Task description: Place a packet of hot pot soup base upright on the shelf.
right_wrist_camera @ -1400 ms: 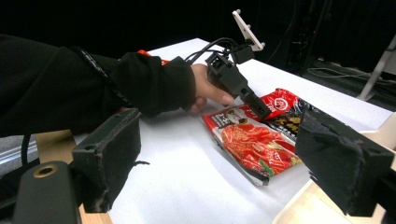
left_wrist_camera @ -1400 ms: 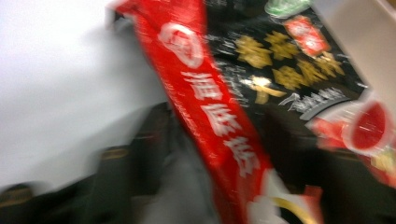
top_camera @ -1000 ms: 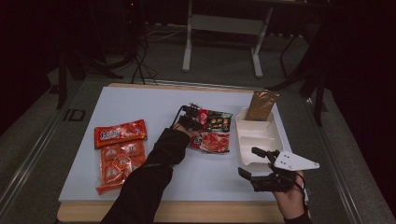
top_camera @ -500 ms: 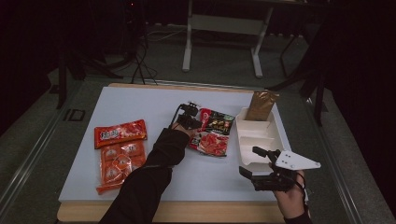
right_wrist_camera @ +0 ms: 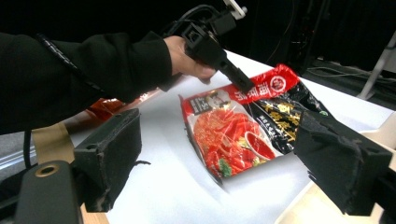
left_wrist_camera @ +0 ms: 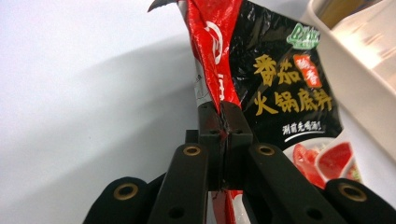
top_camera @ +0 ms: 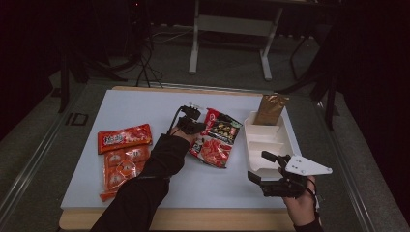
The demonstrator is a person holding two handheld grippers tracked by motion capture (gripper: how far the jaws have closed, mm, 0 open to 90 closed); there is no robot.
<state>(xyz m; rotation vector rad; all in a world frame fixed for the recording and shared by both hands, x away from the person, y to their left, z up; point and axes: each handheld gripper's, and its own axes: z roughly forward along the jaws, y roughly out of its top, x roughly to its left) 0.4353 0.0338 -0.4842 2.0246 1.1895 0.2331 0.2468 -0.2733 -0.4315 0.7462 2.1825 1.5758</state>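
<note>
Soup-base packet [left_wrist_camera: 285,93], a light, floppy, slick pouch, hangs pinched at its red edge by the left gripper [left_wrist_camera: 223,116], whose jaws clamp it, while the right gripper [right_wrist_camera: 210,163] waits spread wide.

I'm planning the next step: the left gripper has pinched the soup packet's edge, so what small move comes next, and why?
Probably lift a little higher and carry it toward the white tray. The left gripper is shut on the packet edge, one end raised, the other apparently touching the table.
</note>
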